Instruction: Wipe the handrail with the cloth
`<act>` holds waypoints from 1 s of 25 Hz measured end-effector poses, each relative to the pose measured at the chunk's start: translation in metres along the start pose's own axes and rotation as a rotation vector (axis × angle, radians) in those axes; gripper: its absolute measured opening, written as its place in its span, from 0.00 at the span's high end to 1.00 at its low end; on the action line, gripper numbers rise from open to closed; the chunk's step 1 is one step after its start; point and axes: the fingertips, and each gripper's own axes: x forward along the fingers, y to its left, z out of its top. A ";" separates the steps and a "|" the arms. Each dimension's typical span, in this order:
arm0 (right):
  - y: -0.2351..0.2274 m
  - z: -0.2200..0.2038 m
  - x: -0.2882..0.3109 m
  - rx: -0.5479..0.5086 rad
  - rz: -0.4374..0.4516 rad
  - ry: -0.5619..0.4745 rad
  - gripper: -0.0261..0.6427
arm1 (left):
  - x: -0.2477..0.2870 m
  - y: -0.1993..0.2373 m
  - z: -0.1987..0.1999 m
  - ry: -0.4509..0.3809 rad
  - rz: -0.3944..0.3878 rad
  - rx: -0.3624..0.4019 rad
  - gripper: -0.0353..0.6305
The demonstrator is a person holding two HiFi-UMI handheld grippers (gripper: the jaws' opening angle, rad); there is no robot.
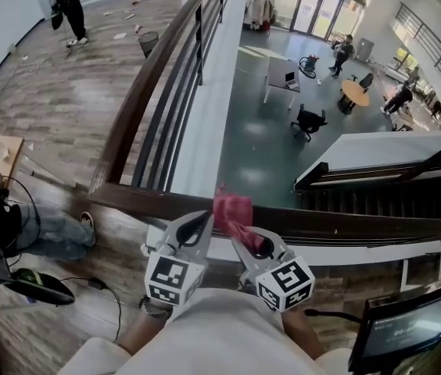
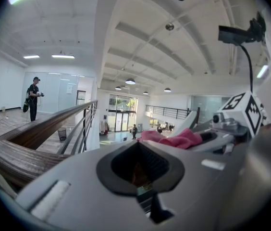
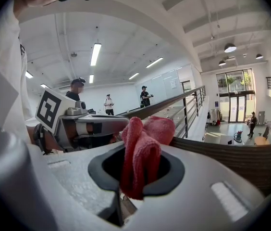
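A dark wooden handrail (image 1: 338, 226) runs across in front of me and turns away along the balcony (image 1: 154, 73). A pink-red cloth (image 1: 232, 212) rests bunched on the rail, and my right gripper (image 1: 242, 237) is shut on it; in the right gripper view the cloth (image 3: 142, 148) stands up from the closed jaws. My left gripper (image 1: 197, 229) sits just left of the cloth, jaws together and holding nothing. From the left gripper view the rail (image 2: 25, 150) lies at left and the cloth (image 2: 174, 138) at right.
Metal railing bars (image 1: 170, 116) drop below the rail. Beyond it is a drop to a lower hall with desks and people (image 1: 342, 53). A person (image 1: 68, 6) stands far left on the wood floor. Cables and a seated person's legs (image 1: 48, 233) lie at my left.
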 end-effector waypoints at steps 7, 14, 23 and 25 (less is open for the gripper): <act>-0.002 0.000 -0.004 0.019 -0.009 -0.006 0.87 | 0.003 -0.006 0.003 -0.018 -0.017 0.010 0.94; -0.003 0.000 -0.004 0.034 0.002 -0.007 0.87 | 0.000 -0.003 0.006 -0.020 -0.013 0.007 0.94; 0.002 0.001 0.003 0.036 0.027 0.002 0.87 | -0.005 0.009 0.001 -0.021 0.009 -0.005 0.94; 0.006 0.002 0.007 0.032 0.033 0.004 0.87 | -0.007 0.010 0.001 -0.024 0.013 -0.008 0.94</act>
